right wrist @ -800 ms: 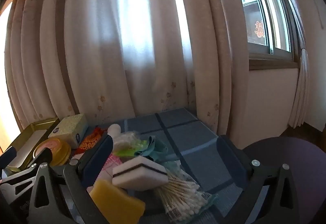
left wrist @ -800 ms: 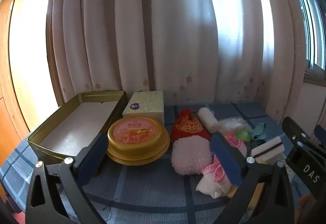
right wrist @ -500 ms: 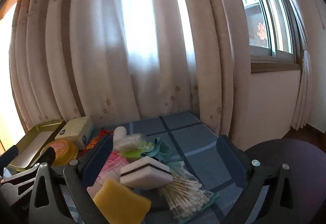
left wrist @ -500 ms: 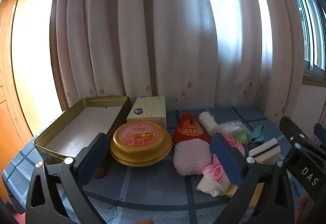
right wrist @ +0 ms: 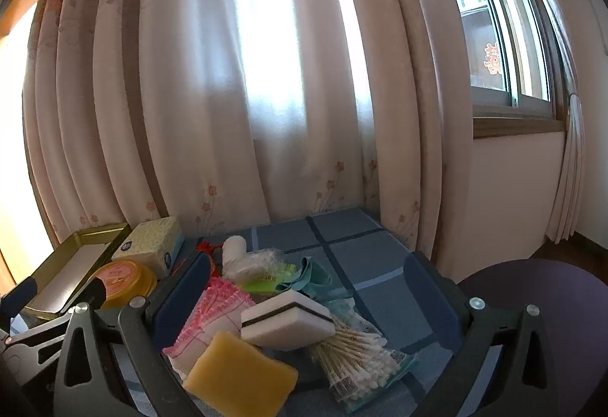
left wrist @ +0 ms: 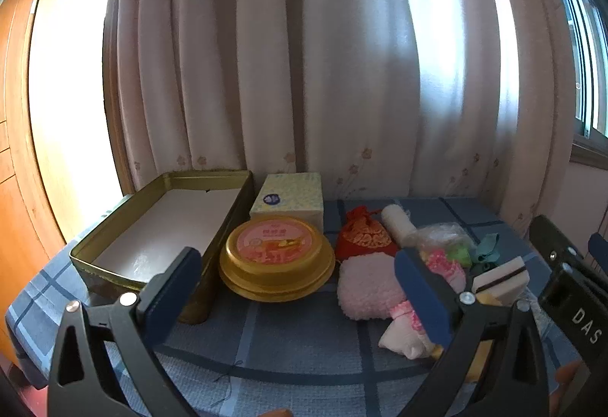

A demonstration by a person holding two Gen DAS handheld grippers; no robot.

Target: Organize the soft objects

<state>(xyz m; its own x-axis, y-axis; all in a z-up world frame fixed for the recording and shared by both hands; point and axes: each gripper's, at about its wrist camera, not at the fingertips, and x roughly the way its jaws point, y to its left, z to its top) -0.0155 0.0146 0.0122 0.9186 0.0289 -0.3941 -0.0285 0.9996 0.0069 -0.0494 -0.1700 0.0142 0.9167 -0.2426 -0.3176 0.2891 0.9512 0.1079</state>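
A heap of soft things lies on the blue checked cloth: a fluffy pink pad (left wrist: 366, 284), a red drawstring pouch (left wrist: 363, 234), a white roll (left wrist: 397, 223), a pink-and-white cloth (right wrist: 212, 314), a yellow sponge (right wrist: 239, 375), a white sponge with a dark stripe (right wrist: 287, 318) and a bag of cotton swabs (right wrist: 357, 352). My left gripper (left wrist: 300, 289) is open above the cloth's near edge, holding nothing. The right gripper (right wrist: 307, 289) is open too, with the sponges lying below and beyond its fingers, untouched.
An open gold tin box (left wrist: 125, 227) stands at the left, with a round gold tin (left wrist: 275, 257) and a tissue box (left wrist: 288, 195) beside it. Curtains (left wrist: 304, 56) hang just behind the table. A dark round stool (right wrist: 539, 307) is at the right.
Both views have tilted upward and drawn back a little, so the objects sit lower in frame. Nothing on the table has moved and both grippers stay open.
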